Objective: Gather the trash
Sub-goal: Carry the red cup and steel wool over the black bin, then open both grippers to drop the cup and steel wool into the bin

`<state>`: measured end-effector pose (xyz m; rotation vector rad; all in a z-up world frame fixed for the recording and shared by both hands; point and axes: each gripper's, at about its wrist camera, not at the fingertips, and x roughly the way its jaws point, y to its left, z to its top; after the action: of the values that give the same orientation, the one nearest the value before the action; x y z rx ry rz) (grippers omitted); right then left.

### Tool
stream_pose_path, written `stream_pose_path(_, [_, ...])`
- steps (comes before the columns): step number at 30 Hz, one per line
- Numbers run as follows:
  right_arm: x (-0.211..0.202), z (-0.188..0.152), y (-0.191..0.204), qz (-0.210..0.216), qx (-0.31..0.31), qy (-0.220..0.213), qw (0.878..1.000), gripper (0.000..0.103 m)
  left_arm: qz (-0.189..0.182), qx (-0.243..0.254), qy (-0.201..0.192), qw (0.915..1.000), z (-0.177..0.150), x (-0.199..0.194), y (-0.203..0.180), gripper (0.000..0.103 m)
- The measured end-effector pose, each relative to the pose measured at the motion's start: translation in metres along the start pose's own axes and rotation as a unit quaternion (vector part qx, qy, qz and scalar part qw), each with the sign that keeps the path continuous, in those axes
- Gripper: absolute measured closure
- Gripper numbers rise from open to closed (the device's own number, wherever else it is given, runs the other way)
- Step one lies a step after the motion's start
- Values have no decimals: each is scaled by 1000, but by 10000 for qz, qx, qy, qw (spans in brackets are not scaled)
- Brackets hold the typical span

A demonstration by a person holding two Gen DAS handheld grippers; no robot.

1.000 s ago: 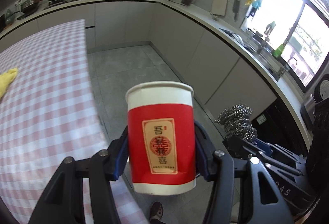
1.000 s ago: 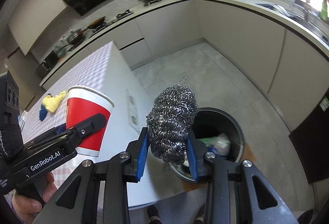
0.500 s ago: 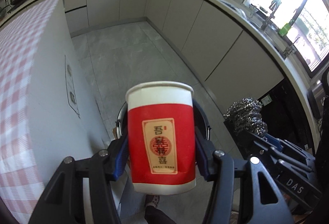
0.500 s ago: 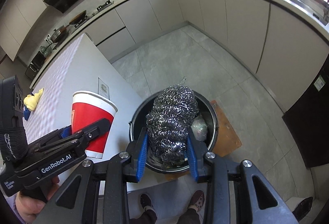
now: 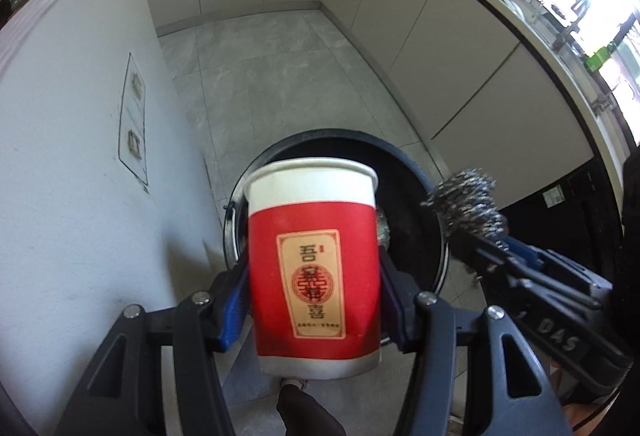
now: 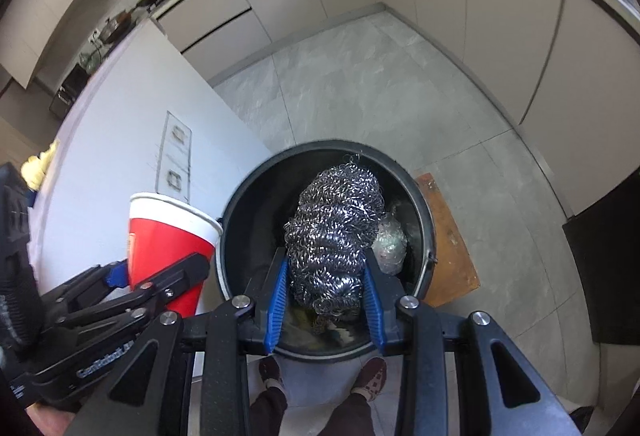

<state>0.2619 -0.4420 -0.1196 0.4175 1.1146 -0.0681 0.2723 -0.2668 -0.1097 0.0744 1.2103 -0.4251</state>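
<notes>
While both loads hang over the bin: nothing released yet, both pieces of trash are off the desk.
Cup: red-and-white paper cup (image 5: 314,264), upright, slightly tilted, held above the near-left rim of the black trash bin (image 5: 400,152).
Cup handling: judged light, thin-walled, easy to crush; mid-wall hold is right, squeeze gently, rim is the stiffest part.
Scourer: steel wool ball (image 6: 334,240), hanging over the bin mouth, roughly centred in the right wrist view.
Scourer handling: judged light, springy, compressible; loose wire ends may snag on the pads at release, so it may need a wide opening or a shake.
Left tongs (image 5: 314,284): about half open, blue pads pressed on both sides of the cup's red wall, gripping it.
Right tongs (image 6: 326,284): narrower gap, blue pads clamped into the lower part of the steel wool, gripping it.
Bin: on the grey tiled floor beside the white end panel of the desk (image 6: 132,140); a clear wrapper and other scraps already inside.
Person: shoes visible at the near edge of the bin.
Step judged: drop phase, both items positioned for release.
</notes>
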Motion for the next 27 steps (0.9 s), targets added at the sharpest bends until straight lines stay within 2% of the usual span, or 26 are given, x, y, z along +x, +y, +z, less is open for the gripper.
stream_pose_path(7, [43, 6, -6, 20, -218, 344, 9992, 64, 112, -163, 295, 9994, -1, 31, -4, 42])
stream_pose_path(12, [46, 11, -12, -39, -260, 285, 9992, 46, 260, -220, 444, 9984, 2, 41, -4, 37])
stream_pose_path(19, [23, 16, -12, -121, -286, -3, 9995, 46, 315, -225, 349, 9986, 8, 34, -5, 34])
stream_pose_path(27, [15, 10, -11, -280, -171, 143, 9994, 46, 346, -212, 267, 9988, 7, 14, -6, 34])
